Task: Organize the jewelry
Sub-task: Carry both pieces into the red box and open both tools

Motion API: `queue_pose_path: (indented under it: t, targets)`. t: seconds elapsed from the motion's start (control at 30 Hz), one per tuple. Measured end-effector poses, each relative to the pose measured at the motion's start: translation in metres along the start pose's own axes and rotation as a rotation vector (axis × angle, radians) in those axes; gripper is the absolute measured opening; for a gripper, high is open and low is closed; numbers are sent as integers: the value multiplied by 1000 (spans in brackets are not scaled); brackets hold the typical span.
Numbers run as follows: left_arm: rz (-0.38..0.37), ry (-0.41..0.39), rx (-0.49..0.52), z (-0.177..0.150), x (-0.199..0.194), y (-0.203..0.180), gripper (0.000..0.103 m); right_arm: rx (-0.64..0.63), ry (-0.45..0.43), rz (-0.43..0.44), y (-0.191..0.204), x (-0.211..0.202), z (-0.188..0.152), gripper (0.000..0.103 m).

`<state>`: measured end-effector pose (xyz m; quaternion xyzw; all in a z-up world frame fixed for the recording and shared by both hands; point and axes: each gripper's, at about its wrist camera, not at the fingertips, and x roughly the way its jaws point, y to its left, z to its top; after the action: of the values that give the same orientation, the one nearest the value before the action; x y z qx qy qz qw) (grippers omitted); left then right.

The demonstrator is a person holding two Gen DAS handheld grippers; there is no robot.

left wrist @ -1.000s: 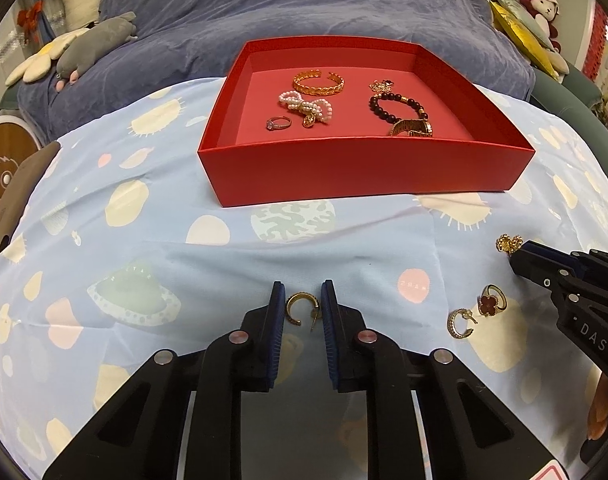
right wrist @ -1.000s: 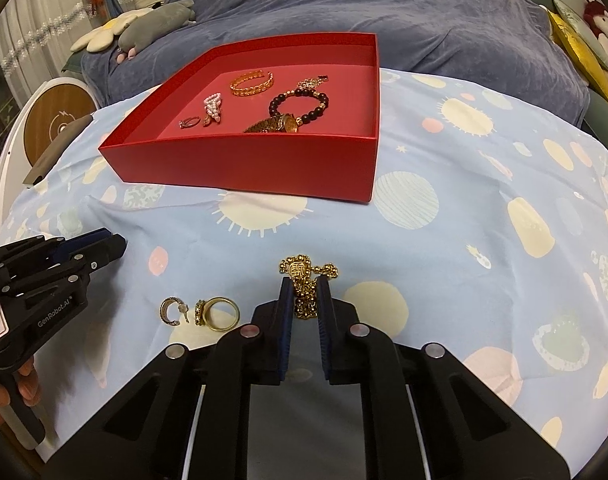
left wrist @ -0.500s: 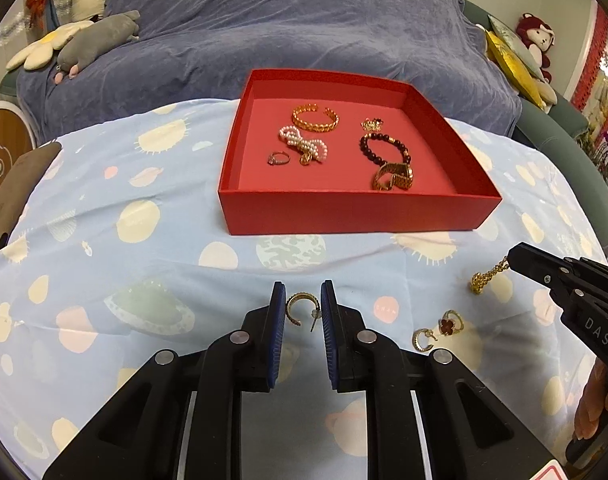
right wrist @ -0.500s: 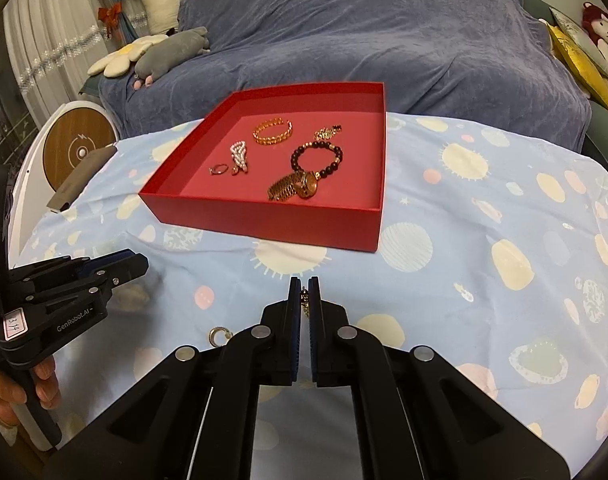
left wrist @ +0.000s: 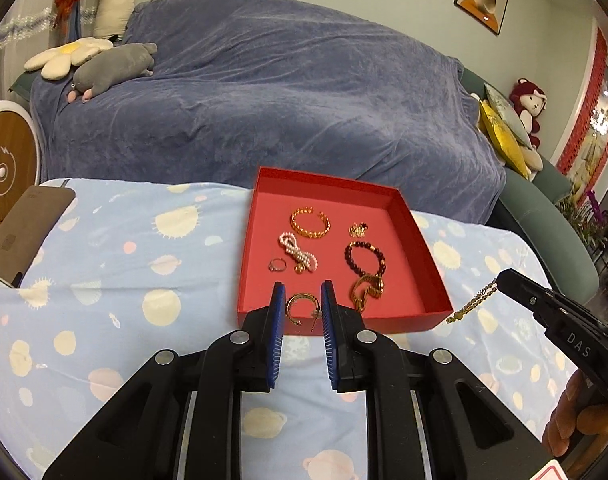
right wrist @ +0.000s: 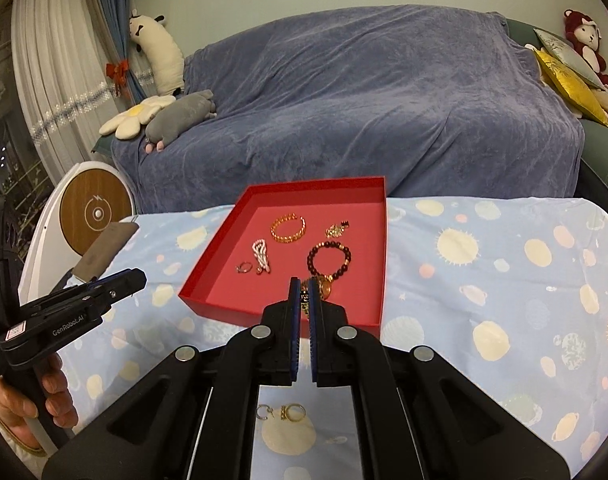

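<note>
A red tray (left wrist: 431, 268) (right wrist: 207, 258) on the patterned cloth holds a gold bangle (left wrist: 310, 223), a pearl bow (left wrist: 297, 254), a small ring (left wrist: 277, 266), a dark bead bracelet (left wrist: 364, 256) and gold pieces. My left gripper (left wrist: 301, 308) is shut on a gold hoop earring (left wrist: 299, 307), held in the air at the tray's near edge. My right gripper (right wrist: 302, 300) is shut on a gold chain (right wrist: 304, 300), which dangles from its tip in the left wrist view (left wrist: 470, 304), right of the tray. A hoop earring (right wrist: 263, 412) and a gold ring (right wrist: 293, 411) lie on the cloth below my right gripper.
A blue covered sofa (left wrist: 263, 92) stands behind the table with plush toys (left wrist: 111, 66) on it. A brown pouch (left wrist: 23, 224) lies at the table's left edge beside a round white-and-wood device (right wrist: 95, 212). Cushions and a red plush (right wrist: 584, 40) sit at the right.
Both grippers have risen from the cloth with their pieces and moved toward the tray. The right gripper closed on the gold chain and lifted it off the cloth.
</note>
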<state>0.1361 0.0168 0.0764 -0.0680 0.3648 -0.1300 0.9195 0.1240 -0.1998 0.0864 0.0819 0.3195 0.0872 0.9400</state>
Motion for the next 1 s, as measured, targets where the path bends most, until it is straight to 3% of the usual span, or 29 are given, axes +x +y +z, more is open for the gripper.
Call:
queue_pose_path:
  t: [0.2,0.4,0.73,1.0]
  targets:
    - [-12,-28,-28,27,10,-10,15,47,-33,25,7,13,28,3]
    - [-2,3,-33,48,46,-19,15,96,-2,59,15,48,44,3]
    - [31,118,-47,38,99,-4,15,114,126,62,25,109,28,3]
    - [55,172,-73,29,121,8,16,108,167,42,30,131,18,3]
